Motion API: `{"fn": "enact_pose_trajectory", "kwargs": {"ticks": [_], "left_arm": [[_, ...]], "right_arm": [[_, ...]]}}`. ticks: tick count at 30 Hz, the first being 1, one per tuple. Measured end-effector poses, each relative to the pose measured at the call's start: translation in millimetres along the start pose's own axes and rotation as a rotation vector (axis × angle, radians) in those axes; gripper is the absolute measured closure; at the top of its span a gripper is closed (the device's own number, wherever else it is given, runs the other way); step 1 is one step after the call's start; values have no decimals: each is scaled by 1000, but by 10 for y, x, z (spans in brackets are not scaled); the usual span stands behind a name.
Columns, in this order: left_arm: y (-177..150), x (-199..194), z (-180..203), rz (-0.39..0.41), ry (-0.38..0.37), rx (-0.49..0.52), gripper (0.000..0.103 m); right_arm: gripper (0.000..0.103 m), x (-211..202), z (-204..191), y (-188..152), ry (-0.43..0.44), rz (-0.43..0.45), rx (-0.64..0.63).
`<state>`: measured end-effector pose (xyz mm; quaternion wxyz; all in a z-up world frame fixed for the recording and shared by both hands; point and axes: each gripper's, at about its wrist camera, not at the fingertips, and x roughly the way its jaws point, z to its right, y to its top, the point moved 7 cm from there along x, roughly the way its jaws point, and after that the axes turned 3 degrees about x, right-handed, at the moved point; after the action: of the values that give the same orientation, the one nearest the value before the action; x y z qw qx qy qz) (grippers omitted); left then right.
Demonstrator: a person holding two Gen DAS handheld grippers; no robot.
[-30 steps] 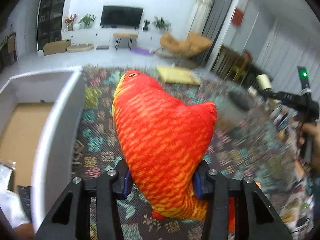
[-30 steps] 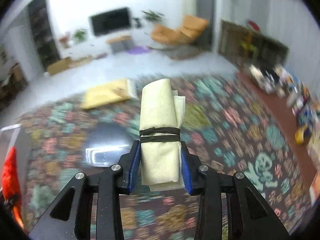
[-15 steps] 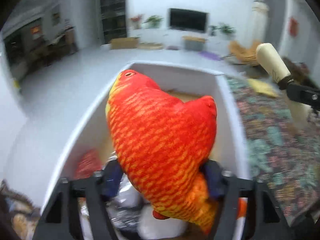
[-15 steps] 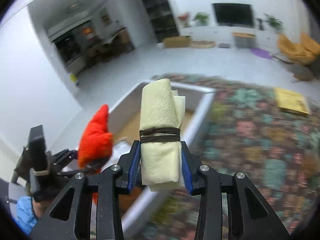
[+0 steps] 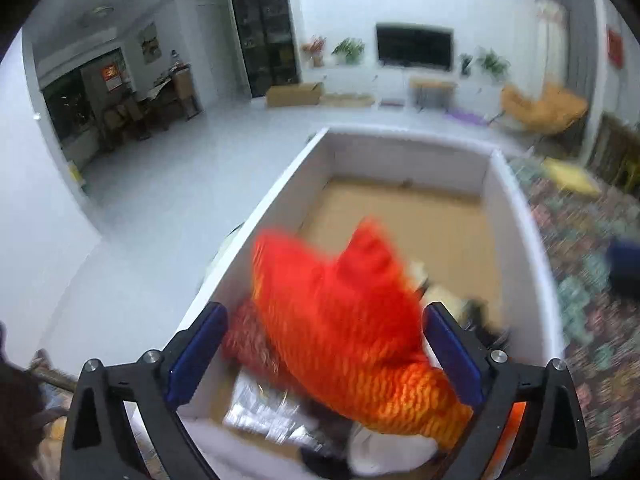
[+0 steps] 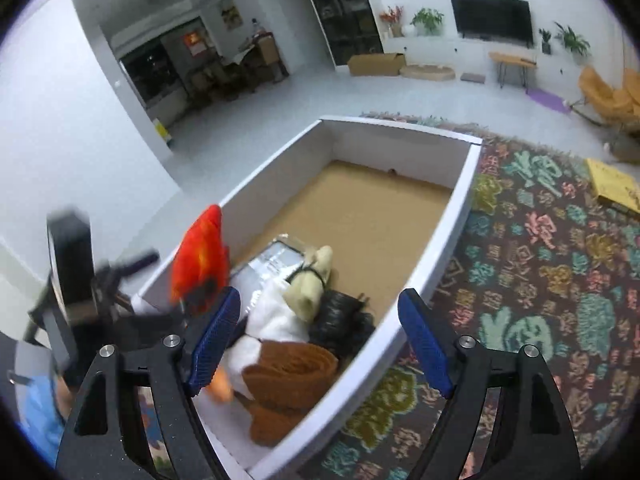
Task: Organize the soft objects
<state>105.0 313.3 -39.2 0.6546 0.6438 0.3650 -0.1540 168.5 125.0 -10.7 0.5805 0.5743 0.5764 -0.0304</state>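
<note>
Both grippers tilt down, jaws opening, over box (image 6: 460, 200).

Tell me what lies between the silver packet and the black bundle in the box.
In the right wrist view, the tied yellow cloth roll and a white plush lie between the silver packet and the black bundle.

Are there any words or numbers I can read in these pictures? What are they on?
None can be read.
Rug: big shapes that look like writing, but I cannot read them.
Red sign on the far wall: too blurred.
Silver packet in the white box: print too small.
Yellow flat thing on the rug: marks too small.
Orange fish toy: no writing.
</note>
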Motion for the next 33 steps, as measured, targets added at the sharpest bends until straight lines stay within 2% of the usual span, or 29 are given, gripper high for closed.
{"fn": "enact_pose_trajectory", "kwargs": {"ticks": [1, 3, 6, 10, 17, 26, 33], "left_arm": [[11, 27, -13, 12, -8, 16, 0], [-34, 82, -39, -50, 15, 9, 0], [-73, -52, -102, 2, -14, -60, 0], [-120, -199, -170, 21, 19, -122, 0], [-269, -526, -108, 11, 190, -51, 0], [-356, -678, -126, -58, 145, -149, 0], [-329, -767, -144, -47, 154, -158, 0]], "right_arm": [[19, -15, -5, -10, -5, 0, -7], [19, -69, -30, -25, -19, 12, -19], [19, -165, -67, -12, -26, 31, -25], [19, -223, -97, 9, -31, 24, -18], [19, -283, -112, -93, -103, 13, -38], [19, -301, -142, -178, -165, -29, -19], [19, -267, -259, -241, -186, -51, -48]]}}
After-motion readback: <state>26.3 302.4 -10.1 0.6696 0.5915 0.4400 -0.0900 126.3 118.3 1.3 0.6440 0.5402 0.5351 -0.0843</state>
